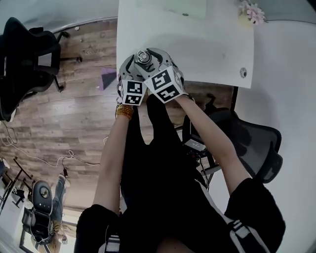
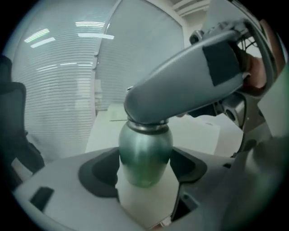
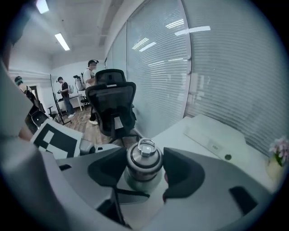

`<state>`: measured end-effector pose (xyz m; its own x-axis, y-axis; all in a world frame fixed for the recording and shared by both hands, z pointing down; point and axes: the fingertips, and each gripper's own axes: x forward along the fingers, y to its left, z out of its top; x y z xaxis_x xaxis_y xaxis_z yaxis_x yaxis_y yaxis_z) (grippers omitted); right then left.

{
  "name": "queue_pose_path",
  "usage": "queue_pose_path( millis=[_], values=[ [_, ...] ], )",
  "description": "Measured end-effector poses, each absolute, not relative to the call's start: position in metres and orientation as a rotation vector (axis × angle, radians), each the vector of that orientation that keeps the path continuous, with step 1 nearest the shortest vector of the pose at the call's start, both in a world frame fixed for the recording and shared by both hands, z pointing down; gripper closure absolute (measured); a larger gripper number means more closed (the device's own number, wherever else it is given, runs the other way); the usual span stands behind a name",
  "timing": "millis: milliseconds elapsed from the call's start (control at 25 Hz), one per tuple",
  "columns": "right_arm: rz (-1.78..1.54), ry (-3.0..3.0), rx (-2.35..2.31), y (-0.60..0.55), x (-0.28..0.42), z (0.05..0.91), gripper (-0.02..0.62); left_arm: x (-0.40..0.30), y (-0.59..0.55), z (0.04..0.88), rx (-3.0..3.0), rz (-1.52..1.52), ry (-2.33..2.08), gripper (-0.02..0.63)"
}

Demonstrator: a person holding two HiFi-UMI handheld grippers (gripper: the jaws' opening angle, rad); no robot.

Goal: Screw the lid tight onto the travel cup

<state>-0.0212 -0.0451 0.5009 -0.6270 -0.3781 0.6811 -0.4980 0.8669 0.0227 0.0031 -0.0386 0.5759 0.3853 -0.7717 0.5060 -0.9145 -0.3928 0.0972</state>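
The travel cup (image 1: 143,56) is held between both grippers near the white table's front left corner. In the left gripper view its green metal body (image 2: 145,153) fills the gap between the dark pads (image 2: 100,173), so the left gripper (image 2: 144,175) is shut on the body. In the right gripper view the steel lid (image 3: 143,159), topped by a small ring, sits on the cup's mouth with the right gripper (image 3: 143,173) shut on it. A finger (image 2: 180,85) of the right gripper crosses over the cup's top. The frames do not show whether the cup rests on the table.
The white table (image 1: 197,49) carries a small round fitting (image 1: 243,72) and flowers (image 1: 252,12) at its far right. Black office chairs stand at the left (image 1: 24,59) and right (image 1: 247,143) on the wooden floor. People stand far off (image 3: 90,72) behind another chair (image 3: 113,106).
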Motion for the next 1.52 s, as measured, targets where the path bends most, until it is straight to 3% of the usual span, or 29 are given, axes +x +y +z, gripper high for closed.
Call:
queue_pose_path(
  millis=[160, 640, 680, 760, 920, 1080, 1520],
  values=[
    [0.097, -2.342, 0.519, -0.042, -0.024, 0.500, 0.342, 0.003, -0.040, 0.575, 2.302, 0.539, -1.458, 0.256],
    [-0.175, -2.408, -0.135, -0.025, -0.021, 0.500, 0.337, 0.014, -0.033, 0.578, 2.674, 0.677, -0.814, 0.244],
    [-0.174, -2.409, -0.130, -0.023, -0.022, 0.499, 0.331, 0.014, -0.033, 0.578, 2.681, 0.689, -0.806, 0.244],
    [-0.086, -2.445, -0.047, -0.020, -0.025, 0.495, 0.250, 0.007, -0.029, 0.577, 2.672, 0.697, -0.896, 0.209],
    [0.207, -2.448, 0.315, -0.032, -0.024, 0.490, 0.260, -0.002, -0.029, 0.569, 2.518, 0.620, -1.247, 0.206],
    [0.242, -2.359, 0.515, -0.038, -0.027, 0.496, 0.334, 0.008, -0.035, 0.571, 2.349, 0.606, -1.471, 0.224],
    [-0.030, -2.435, 0.024, -0.022, -0.027, 0.496, 0.336, 0.016, -0.034, 0.575, 2.561, 0.643, -1.182, 0.239]
  ],
)
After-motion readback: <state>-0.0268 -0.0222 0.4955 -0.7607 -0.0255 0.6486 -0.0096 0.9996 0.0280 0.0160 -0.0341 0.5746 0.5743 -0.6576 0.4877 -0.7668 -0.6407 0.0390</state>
